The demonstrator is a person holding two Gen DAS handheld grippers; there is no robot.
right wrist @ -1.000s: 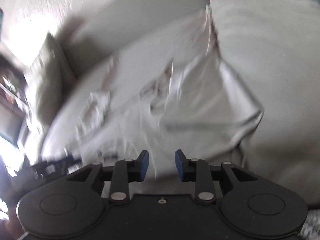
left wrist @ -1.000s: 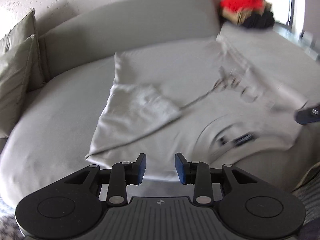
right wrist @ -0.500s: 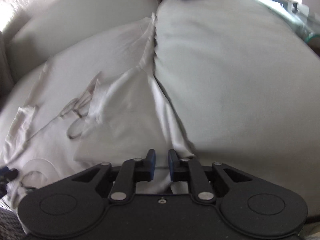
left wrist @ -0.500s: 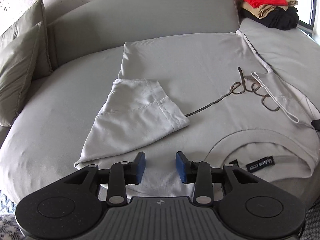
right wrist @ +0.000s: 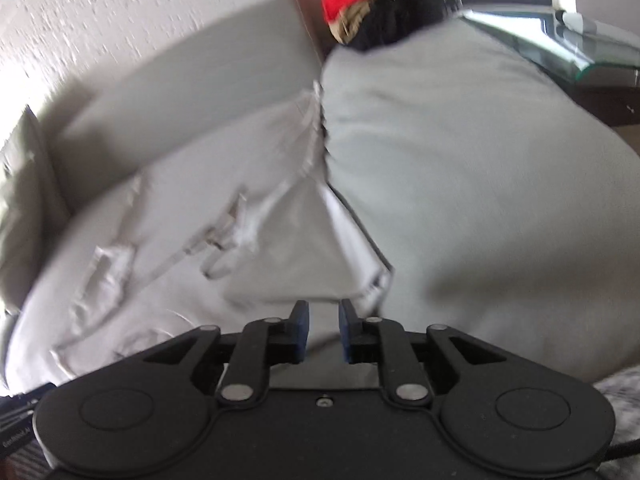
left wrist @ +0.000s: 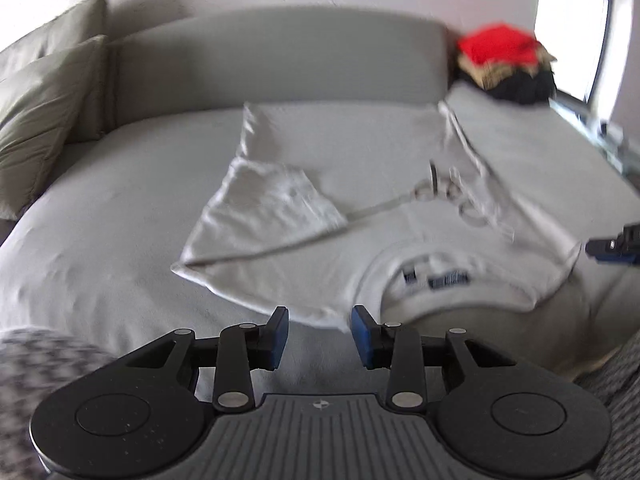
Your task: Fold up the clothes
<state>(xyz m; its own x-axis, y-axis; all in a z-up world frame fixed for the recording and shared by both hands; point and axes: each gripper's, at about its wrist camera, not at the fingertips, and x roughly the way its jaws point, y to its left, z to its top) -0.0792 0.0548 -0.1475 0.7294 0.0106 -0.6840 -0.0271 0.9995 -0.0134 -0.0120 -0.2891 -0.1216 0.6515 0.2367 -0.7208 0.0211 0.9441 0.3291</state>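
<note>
**Spotter:** What have you got on the left camera?

**Operator:** My left claw [left wrist: 319,332] hangs released, its blue pads well apart with nothing between them. It sits just off the near edge of the pale grey T-shirt [left wrist: 360,184], which lies spread on the grey sofa [left wrist: 100,220]. The picture is smeared, so fine detail is soft.

**Spotter:** How is the shirt lying?

**Operator:** Collar towards me, with a dark label [left wrist: 448,280] showing inside the neckline. The sleeve [left wrist: 260,216] on the left of the picture is folded in over the body. A looping script print [left wrist: 452,196] crosses the chest. On the other side, a flap of fabric is turned over the print's end.

**Spotter:** And the right side?

**Operator:** My right claw [right wrist: 323,330] is also released, though its pads stand closer together, and they hold nothing. It is at the shirt's edge, where the folded flap [right wrist: 304,248] meets the sofa cushion [right wrist: 480,180]. From the left camera I see only its blue tip [left wrist: 614,246] at the frame's right edge, just beside the shirt's shoulder.

**Spotter:** Anything else on the sofa?

**Operator:** A pile of clothes [left wrist: 506,64] at the far corner by the window [left wrist: 568,28], red on top, tan beneath, black at the bottom. Two olive cushions [left wrist: 44,120] lean at the left end. A patterned grey fabric [left wrist: 40,364] fills the low left corner, too blurred for me to tell what it is.
</note>
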